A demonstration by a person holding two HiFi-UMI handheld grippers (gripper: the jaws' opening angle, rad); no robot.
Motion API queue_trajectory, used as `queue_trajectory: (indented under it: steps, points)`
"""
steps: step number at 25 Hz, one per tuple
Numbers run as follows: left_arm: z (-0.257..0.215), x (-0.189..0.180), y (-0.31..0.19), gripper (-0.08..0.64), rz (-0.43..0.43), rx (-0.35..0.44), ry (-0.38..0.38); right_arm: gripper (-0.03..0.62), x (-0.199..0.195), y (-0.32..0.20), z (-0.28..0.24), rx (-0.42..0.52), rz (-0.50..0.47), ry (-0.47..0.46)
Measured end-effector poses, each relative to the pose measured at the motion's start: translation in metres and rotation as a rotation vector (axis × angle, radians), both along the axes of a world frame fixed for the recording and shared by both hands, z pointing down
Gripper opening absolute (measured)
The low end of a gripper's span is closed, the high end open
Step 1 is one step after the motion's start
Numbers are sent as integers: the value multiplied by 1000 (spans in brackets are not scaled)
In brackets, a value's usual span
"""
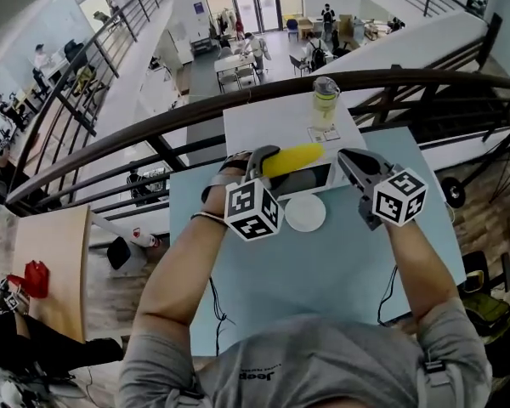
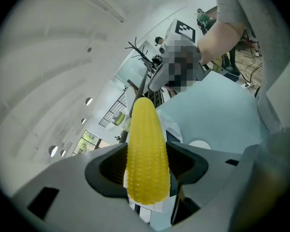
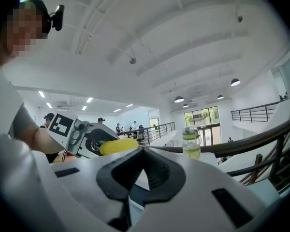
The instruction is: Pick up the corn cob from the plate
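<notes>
Corn cob [image 1: 296, 156] clamped in left gripper [image 1: 260, 163]; tapered tip pointing right.

The corn cob [image 1: 293, 158] sits between left gripper's [image 2: 147, 153] fingers [image 2: 181, 163], beyond the plate [image 1: 306, 213].

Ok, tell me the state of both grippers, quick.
Left gripper: shut on the corn.
Right gripper: shut, holding nothing.
</notes>
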State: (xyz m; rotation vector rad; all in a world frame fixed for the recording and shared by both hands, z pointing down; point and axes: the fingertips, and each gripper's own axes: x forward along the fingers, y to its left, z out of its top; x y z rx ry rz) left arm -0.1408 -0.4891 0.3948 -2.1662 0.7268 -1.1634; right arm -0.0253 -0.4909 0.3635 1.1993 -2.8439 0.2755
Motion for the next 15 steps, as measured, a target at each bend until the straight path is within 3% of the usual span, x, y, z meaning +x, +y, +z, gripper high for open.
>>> queue_trajectory:
  steps: [8,15]
  points:
    - [-83,11,45,262,-7,82,42,15,4,46,-77,107,-12,-2]
    - [-132,64,102,262,-92,165,73,15,53,100,-120,190,-99,-30]
